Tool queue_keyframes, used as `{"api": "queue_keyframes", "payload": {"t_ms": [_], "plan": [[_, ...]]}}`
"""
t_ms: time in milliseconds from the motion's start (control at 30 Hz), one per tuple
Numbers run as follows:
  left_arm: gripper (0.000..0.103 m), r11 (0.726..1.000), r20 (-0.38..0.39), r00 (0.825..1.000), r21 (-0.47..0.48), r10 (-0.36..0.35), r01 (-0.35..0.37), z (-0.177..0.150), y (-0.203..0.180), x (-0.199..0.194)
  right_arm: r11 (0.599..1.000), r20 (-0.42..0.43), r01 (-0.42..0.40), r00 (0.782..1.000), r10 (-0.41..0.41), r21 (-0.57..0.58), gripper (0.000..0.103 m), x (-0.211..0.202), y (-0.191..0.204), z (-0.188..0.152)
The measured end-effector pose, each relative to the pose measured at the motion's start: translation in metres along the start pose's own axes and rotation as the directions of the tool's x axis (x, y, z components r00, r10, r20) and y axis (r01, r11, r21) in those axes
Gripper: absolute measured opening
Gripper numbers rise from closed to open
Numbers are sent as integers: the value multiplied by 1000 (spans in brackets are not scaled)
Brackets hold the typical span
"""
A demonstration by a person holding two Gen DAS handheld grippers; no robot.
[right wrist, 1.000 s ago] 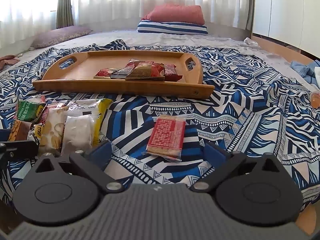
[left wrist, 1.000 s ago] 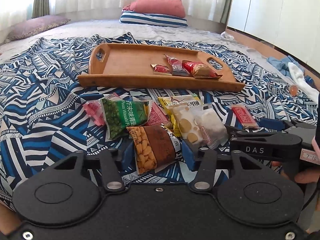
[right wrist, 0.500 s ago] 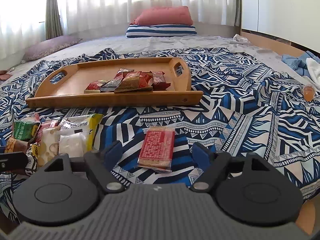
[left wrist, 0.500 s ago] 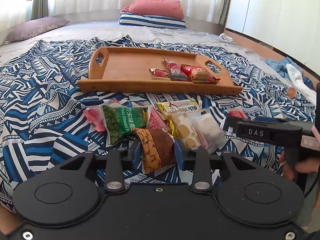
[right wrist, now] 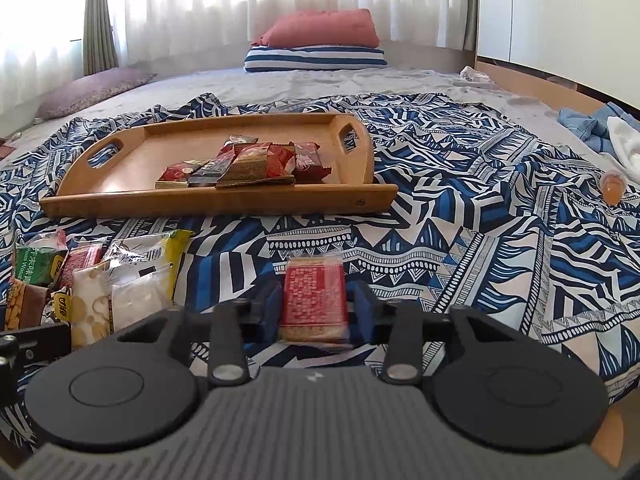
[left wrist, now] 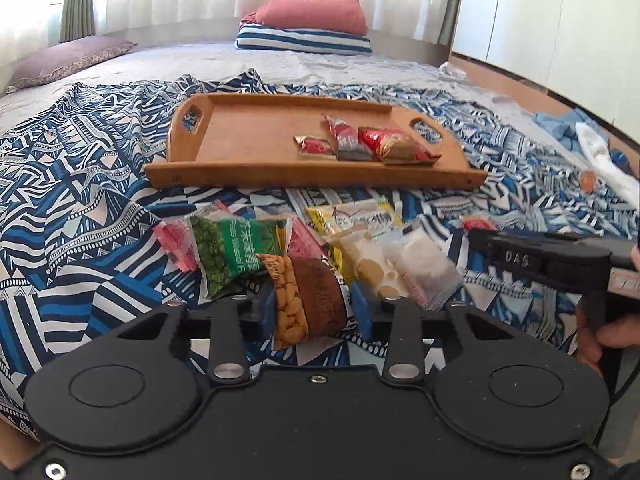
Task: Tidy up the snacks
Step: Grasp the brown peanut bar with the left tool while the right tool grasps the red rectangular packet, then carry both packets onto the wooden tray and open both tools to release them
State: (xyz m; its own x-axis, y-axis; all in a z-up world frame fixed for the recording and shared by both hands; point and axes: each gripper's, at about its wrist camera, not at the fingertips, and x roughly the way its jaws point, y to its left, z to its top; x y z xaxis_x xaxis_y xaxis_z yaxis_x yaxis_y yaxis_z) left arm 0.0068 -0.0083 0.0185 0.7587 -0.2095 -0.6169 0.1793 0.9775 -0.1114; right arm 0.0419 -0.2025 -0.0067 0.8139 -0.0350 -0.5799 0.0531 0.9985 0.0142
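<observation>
Left claw (left wrist: 312, 312) closing on brown peanut packet (left wrist: 306, 302); right claw (right wrist: 314, 312) closing on red square-printed biscuit packet (right wrist: 313, 300), pads flanking both. Probably bound for far wooden handled tray (right wrist: 216, 200), holding red wrappers already.

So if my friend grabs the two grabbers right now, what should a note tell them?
Left gripper: jaws closing on the peanut packet, which sits between the pads.
Right gripper: jaws closing on the red cracker packet, also between the pads.
Both packets are low over the patterned blanket.
Done: a few red snack packets lie in the wooden tray.
Left: carry these two to the tray, then the pile of loose snacks on the blanket, probably one or two at a time.
</observation>
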Motion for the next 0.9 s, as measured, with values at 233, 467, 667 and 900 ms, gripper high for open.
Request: {"api": "queue_keyframes", "payload": {"t_ms": [233,467,667,900], "plan": [[12,999,19,999,-36,-34,34,14,5,-13,1000,23,-15,1000,14,14,38,-8,-1,5],[9,998,49,998,-47,-42,44,20,5,-23,999,57,-19,998,17,30,38,-16,-5,14],[9,996,70,996,-70,-53,58,31,10,-31,999,82,-24,996,20,42,38,-22,-8,22],[9,993,110,992,-102,-54,66,61,26,-31,997,93,-42,995,36,68,38,-20,-15,40]]}}
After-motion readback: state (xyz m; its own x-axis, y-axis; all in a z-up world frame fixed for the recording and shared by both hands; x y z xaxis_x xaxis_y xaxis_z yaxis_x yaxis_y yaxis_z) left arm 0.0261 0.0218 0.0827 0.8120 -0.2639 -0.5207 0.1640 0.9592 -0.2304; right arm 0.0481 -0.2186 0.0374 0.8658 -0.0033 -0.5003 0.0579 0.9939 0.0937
